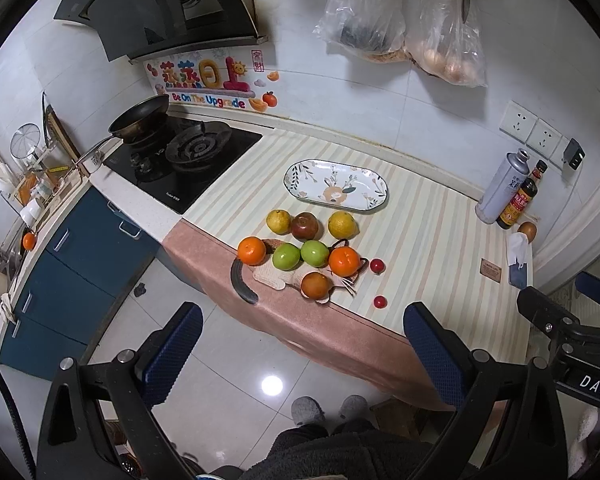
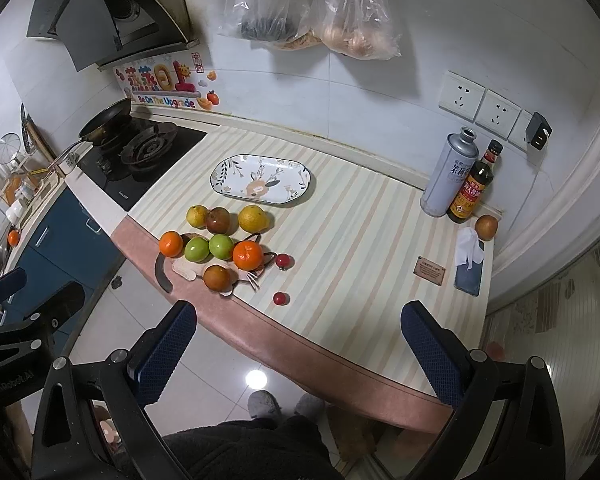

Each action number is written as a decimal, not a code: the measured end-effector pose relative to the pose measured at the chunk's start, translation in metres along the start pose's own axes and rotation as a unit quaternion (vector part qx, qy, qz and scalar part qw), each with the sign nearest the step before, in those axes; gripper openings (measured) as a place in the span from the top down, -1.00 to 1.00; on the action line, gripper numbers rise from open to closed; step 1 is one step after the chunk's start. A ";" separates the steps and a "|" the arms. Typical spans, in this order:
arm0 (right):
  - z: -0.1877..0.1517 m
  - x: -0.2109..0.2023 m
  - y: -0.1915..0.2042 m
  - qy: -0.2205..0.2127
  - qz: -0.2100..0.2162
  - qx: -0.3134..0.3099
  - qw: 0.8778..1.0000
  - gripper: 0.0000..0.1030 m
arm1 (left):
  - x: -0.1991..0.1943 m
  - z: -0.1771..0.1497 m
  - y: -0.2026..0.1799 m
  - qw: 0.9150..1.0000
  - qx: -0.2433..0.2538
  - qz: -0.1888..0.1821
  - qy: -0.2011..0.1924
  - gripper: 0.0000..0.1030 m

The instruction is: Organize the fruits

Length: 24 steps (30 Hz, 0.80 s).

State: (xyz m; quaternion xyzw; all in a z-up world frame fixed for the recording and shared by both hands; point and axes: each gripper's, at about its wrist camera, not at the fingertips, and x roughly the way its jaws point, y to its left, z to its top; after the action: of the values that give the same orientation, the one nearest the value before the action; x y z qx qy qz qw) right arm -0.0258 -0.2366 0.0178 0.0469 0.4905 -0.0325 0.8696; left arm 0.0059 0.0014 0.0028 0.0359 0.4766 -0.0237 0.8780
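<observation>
Both tools hang spread wide with nothing between the fingers. In the left wrist view the left tool point(image 1: 302, 352) fills the bottom of the frame, blue pads apart over floor tiles and the tabletop's front edge. The right tool point(image 2: 298, 350) fills the bottom of its own view the same way, fully released, well short of the fruit.

Across the middle of both frames runs the tabletop point(image 1: 420, 248), under a striped cloth with a pink border. At upper left sits the black stove point(image 1: 180, 160) with a frying pan point(image 1: 140, 118) on its far burner, under a range hood point(image 1: 148, 8). At the top, two plastic bags point(image 1: 404, 28) hang on the wall.

Centre frame, beyond the fruit, lies the oval patterned plate point(image 1: 336, 185), bare, apart from everything.

Now the fruit, clustered left of centre near the tabletop's front edge. Back row: a yellow pear point(image 1: 279, 222), a dark red apple point(image 1: 305, 227), another yellow fruit point(image 1: 342, 225). Next row: an orange point(image 1: 252, 251), two green apples point(image 1: 287, 257) side by side, a second orange point(image 1: 344, 262). In front, a brownish fruit point(image 1: 316, 286). Several of these sit on a small cat-shaped mat point(image 1: 276, 278) with a dark tail.

Right of the cluster, two cherry tomatoes point(image 1: 377, 266) lie on the cloth, apart from each other.

At right, by the wall, stand a grey canister point(image 1: 500, 188) and a dark sauce bottle point(image 1: 520, 200), touching or nearly so, with another brown fruit point(image 1: 527, 231) just in front.
</observation>
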 end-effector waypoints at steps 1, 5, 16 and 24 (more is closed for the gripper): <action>0.001 0.001 0.001 0.000 -0.001 0.000 1.000 -1.00 | 0.001 0.001 0.002 1.000 0.000 0.000 0.000 -1.00; 0.005 -0.004 0.002 -0.001 0.001 0.000 1.000 -1.00 | 0.001 0.001 -0.003 1.000 0.000 0.000 -0.002 -1.00; 0.005 -0.004 -0.004 -0.005 0.004 0.002 1.000 -1.00 | -0.005 0.000 -0.007 1.000 -0.001 -0.001 -0.006 -1.00; 0.007 -0.008 -0.006 -0.012 0.003 0.004 1.000 -1.00 | -0.006 0.002 -0.007 1.000 0.000 -0.003 -0.005 -1.00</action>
State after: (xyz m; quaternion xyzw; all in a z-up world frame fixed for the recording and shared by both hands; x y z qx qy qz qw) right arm -0.0245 -0.2428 0.0280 0.0513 0.4796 -0.0320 0.8754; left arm 0.0036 -0.0059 0.0089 0.0343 0.4720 -0.0261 0.8806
